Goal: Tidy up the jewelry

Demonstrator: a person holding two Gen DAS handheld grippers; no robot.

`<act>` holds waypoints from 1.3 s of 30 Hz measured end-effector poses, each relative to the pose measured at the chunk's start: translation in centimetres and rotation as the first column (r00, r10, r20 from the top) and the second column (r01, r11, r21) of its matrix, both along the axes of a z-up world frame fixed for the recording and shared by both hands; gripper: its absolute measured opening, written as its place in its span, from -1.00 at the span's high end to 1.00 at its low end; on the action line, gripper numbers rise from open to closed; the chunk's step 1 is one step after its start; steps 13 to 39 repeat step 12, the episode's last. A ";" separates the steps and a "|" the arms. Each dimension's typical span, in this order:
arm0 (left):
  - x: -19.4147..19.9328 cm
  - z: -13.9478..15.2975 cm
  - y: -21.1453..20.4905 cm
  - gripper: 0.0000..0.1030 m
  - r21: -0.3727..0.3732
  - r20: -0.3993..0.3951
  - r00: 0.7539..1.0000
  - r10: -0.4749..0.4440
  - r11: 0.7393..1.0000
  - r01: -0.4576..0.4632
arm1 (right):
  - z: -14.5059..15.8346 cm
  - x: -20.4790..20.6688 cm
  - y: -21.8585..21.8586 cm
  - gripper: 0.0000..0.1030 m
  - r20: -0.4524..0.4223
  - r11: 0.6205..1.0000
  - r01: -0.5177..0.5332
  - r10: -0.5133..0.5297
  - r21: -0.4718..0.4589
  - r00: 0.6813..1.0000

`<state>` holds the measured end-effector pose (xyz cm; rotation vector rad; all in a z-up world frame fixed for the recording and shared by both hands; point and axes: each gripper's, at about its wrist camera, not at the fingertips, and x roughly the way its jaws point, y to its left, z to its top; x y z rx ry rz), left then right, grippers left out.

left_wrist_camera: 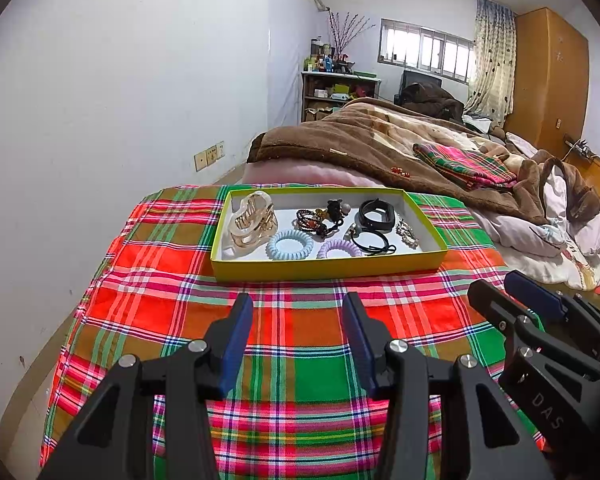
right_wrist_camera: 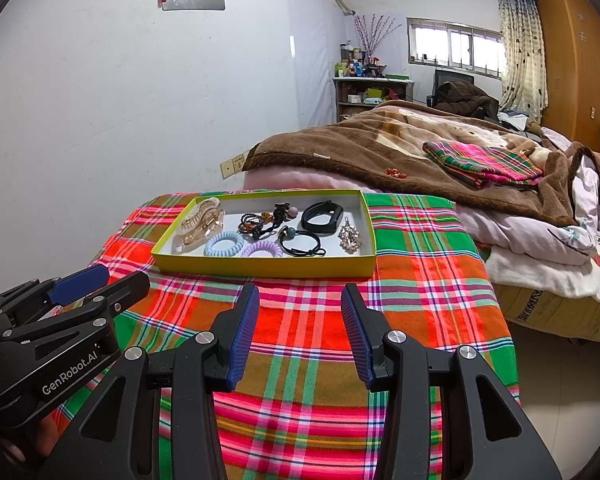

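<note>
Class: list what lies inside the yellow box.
Inside the yellow box: claw clip, blue coil tie, purple coil tie, black band, rhinestone clip. The near wall partly hides the coil ties.

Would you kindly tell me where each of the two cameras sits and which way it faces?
Left wrist: on the left tool, looking forward and down at the yellow tray; the right tool shows at right.
Right wrist: on the right tool, facing the same tray; the left tool shows at left.
Shared: tray of hair accessories, plaid cloth, bed behind; both tools open, empty.
</note>
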<state>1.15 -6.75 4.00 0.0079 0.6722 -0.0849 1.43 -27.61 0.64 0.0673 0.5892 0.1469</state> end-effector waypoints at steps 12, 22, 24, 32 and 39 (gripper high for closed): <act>-0.1 -0.2 0.2 0.06 0.005 -0.006 1.000 0.002 1.000 -0.002 | 0.0 0.0 0.0 0.16 0.000 1.000 0.000 0.000 0.001 1.000; -0.1 -0.2 0.2 0.06 0.005 -0.006 1.000 0.002 1.000 -0.002 | 0.0 0.0 0.0 0.16 0.000 1.000 0.000 0.000 0.001 1.000; -0.1 -0.2 0.2 0.06 0.005 -0.006 1.000 0.002 1.000 -0.002 | 0.0 0.0 0.0 0.16 0.000 1.000 0.000 0.000 0.001 1.000; -0.1 -0.2 0.2 0.06 0.005 -0.006 1.000 0.002 1.000 -0.002 | 0.0 0.0 0.0 0.16 0.000 1.000 0.000 0.000 0.001 1.000; -0.1 -0.2 0.2 0.06 0.005 -0.006 1.000 0.002 1.000 -0.002 | 0.0 0.0 0.0 0.16 0.000 1.000 0.000 0.000 0.001 1.000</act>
